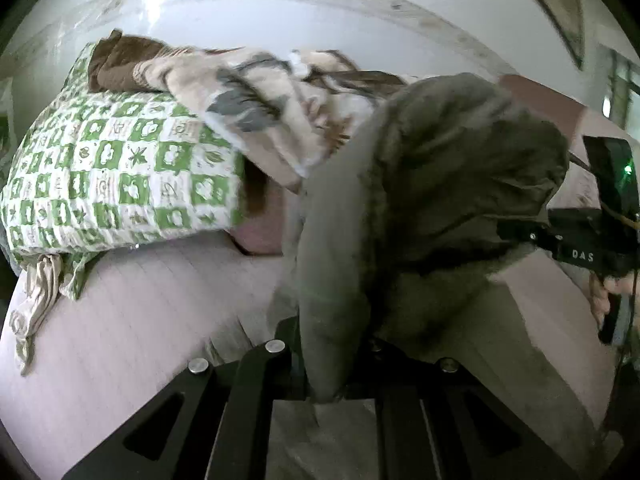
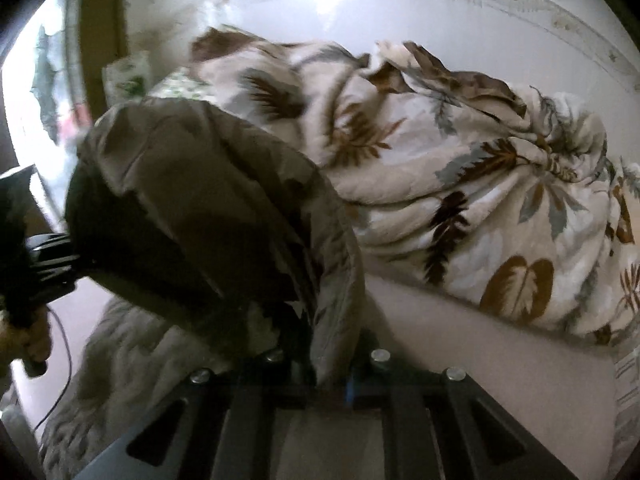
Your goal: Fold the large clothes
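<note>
A large grey-olive garment (image 1: 440, 168) hangs bunched between my two grippers above a bed. In the left wrist view my left gripper (image 1: 324, 384) is shut on a thick fold of it at the bottom centre. The cloth rises to the right, where my right gripper (image 1: 516, 236) bites into its other end. In the right wrist view the garment (image 2: 208, 200) drapes over my right gripper (image 2: 330, 380), which is shut on its edge. My left gripper (image 2: 76, 272) shows at the left edge with its tips buried in the cloth. Part of the garment trails on the sheet.
The bed has a pink sheet (image 1: 140, 320). A green-and-white checked pillow (image 1: 112, 176) lies at its left, and a leaf-print quilt (image 2: 480, 184) is heaped along the white wall. A hand (image 2: 34, 340) grips the left tool's handle. A window is at far left.
</note>
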`<state>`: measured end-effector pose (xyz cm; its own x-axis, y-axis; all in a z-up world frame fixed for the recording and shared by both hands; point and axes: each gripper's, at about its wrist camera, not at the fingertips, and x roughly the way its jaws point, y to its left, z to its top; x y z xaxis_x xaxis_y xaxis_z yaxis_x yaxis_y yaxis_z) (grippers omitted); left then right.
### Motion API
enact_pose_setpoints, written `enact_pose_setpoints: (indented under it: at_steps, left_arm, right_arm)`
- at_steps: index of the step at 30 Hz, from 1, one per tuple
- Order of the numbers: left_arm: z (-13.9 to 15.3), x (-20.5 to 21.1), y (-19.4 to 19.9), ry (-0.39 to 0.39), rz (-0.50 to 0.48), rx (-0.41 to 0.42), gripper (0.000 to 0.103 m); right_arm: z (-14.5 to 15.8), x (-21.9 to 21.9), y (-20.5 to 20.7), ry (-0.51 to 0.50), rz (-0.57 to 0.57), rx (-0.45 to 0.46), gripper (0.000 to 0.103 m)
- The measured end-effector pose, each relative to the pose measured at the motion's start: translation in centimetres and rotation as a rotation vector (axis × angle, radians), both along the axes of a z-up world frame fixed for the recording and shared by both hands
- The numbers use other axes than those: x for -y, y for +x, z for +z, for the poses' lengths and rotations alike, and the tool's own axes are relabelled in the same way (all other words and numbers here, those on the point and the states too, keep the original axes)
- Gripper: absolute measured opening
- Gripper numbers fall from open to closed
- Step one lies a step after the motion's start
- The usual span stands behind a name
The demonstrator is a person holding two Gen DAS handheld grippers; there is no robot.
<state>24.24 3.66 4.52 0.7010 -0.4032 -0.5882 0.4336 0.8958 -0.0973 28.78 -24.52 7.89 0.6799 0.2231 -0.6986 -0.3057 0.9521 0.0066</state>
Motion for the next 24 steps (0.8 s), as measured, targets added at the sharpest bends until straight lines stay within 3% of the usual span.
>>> enact_pose_setpoints:
  at_steps: [5,9,13,16,24]
  left_arm:
    - [-1.0,-0.2,-7.7,0.025,-0.062,0.010,0.010]
    - [-4.3,-1.1,-10.9,0.040,-0.041,-0.038,0.010]
    - [-8.1,-1.1,-11.0,0.048,-0.005,-0.100,0.010]
    - [-9.8,-0.8,-12.2,0.050,0.022,-0.113,0.010]
    - [-5.6,-1.6,-16.3,0.034,0.007,-0.057,0.016]
  right_arm:
    - [-1.1,0.4,-8.6,0.007,0.083,-0.010,0.012]
    - [-4.7,1.2,-13.7,0.050,0.085,-0.056,0.012]
    - [-9.6,1.5,-15.3,0.084,0.046,-0.139,0.012]
    - [-12.6,0.5,-15.2,0.026,0.037,-0.174,0.012]
    - [-12.7,-1.2,-15.7,-0.095,0.060,-0.150,0.012]
